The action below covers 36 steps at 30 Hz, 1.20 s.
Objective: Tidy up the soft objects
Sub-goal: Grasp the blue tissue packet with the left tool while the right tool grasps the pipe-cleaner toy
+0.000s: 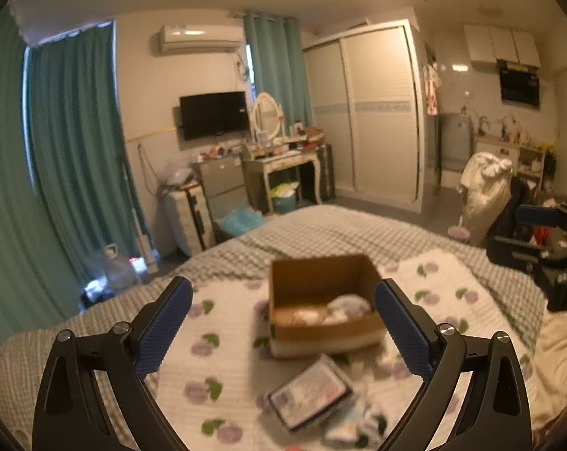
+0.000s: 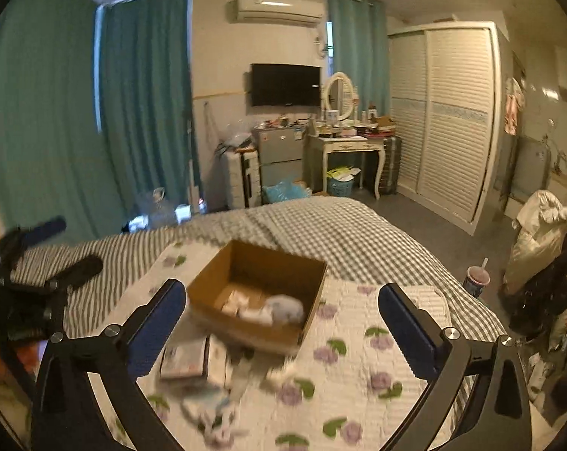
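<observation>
Soft white and pale blue cloth pieces [image 2: 272, 310] lie inside an open brown cardboard box [image 1: 322, 300] that stands on a white quilted blanket with purple flowers and green leaves [image 1: 223, 342]. The blanket is spread over a bed with a grey and white checked cover [image 2: 343, 236]. More soft white pieces [image 2: 223, 409] lie loose on the blanket in front of the box, blurred, so their exact kind cannot be told. Beside them, also in front of the box, rests a flat rectangular packet with a dark edge and a printed face [image 1: 309, 394].

The left claw [image 1: 283, 323] is held above the blanket, its two blue ribbed pads spread wide apart, and nothing is between them. The right claw [image 2: 283, 323] is also spread wide and carries nothing; the box appears between its pads, further away. A cup with a straw [image 2: 477, 278] stands near the right edge of the bed.
</observation>
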Each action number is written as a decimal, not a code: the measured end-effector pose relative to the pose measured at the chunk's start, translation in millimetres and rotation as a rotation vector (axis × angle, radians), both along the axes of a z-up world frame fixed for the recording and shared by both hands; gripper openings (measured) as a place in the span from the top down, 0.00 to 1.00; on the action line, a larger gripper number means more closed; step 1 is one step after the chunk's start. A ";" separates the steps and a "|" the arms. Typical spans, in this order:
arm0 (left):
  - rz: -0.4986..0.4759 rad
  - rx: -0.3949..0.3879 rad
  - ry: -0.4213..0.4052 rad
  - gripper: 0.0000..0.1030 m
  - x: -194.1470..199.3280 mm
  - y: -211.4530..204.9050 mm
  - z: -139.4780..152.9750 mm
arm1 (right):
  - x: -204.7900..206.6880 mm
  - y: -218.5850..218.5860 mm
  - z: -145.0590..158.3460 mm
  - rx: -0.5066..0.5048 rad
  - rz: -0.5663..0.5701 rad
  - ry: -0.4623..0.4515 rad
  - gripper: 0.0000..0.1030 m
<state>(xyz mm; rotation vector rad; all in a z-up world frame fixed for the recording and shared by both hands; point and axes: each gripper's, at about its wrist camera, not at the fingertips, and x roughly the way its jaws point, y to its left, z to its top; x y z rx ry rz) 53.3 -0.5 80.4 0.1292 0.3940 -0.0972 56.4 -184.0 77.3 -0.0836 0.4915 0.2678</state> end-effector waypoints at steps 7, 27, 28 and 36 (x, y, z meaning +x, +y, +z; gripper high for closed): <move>0.009 0.036 0.108 0.03 -27.3 3.9 -75.6 | -26.2 22.0 -88.1 -0.050 0.030 0.113 0.00; 0.063 -0.021 0.356 0.04 -12.3 3.1 -215.0 | 21.9 65.8 -266.2 -0.034 0.118 0.444 0.45; 0.053 -0.019 0.367 0.05 -9.8 -0.8 -217.7 | 21.8 60.7 -261.4 -0.018 0.114 0.434 0.45; -0.031 -0.040 0.462 0.06 18.2 -34.8 -242.3 | 30.8 14.3 -232.7 0.031 -0.006 0.340 0.45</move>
